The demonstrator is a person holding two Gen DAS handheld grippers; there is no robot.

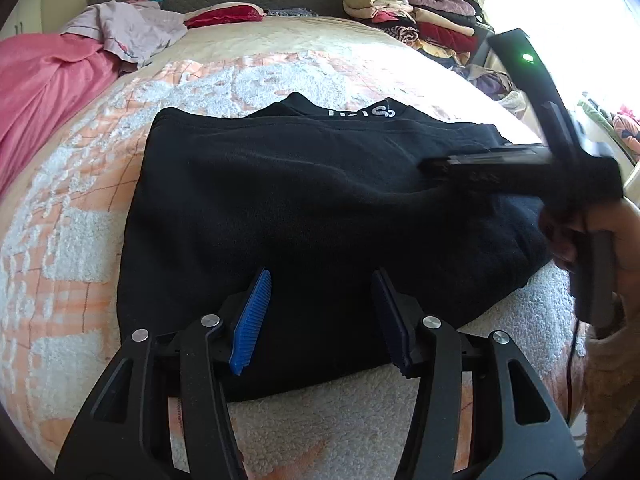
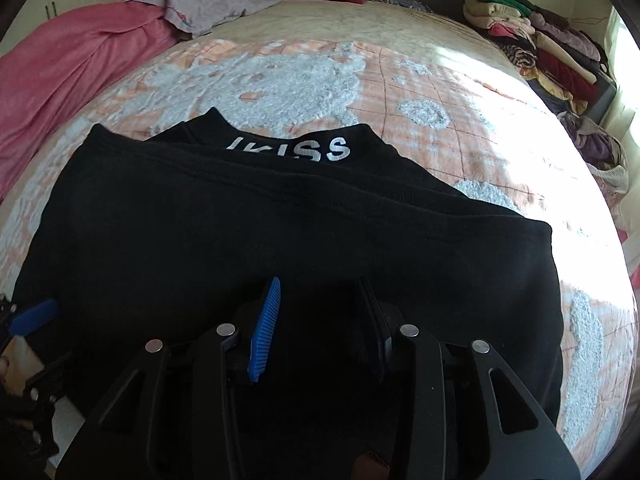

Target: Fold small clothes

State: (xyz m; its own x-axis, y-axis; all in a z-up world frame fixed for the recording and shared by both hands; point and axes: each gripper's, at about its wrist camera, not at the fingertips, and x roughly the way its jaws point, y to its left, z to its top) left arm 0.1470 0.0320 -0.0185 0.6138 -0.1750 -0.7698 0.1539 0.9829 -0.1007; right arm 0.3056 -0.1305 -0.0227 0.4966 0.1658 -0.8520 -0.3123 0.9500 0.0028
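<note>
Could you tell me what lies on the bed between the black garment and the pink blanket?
Only bare bedspread, with nothing on it, between the black garment and the pink blanket; the right wrist view shows it best.

Sunlit bed [image 2: 400,92] under a peach patterned blanket, bright window [image 1: 560,12] beside it

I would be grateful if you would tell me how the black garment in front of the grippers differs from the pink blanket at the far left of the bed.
The black garment lies folded flat with straight edges; the pink blanket is rumpled into loose folds. The black garment bears white lettering at its far edge; the pink blanket shows no print. The garment sits mid-bed under both grippers; the blanket lies along the bed's left side. Both rest on the same bedspread.
</note>
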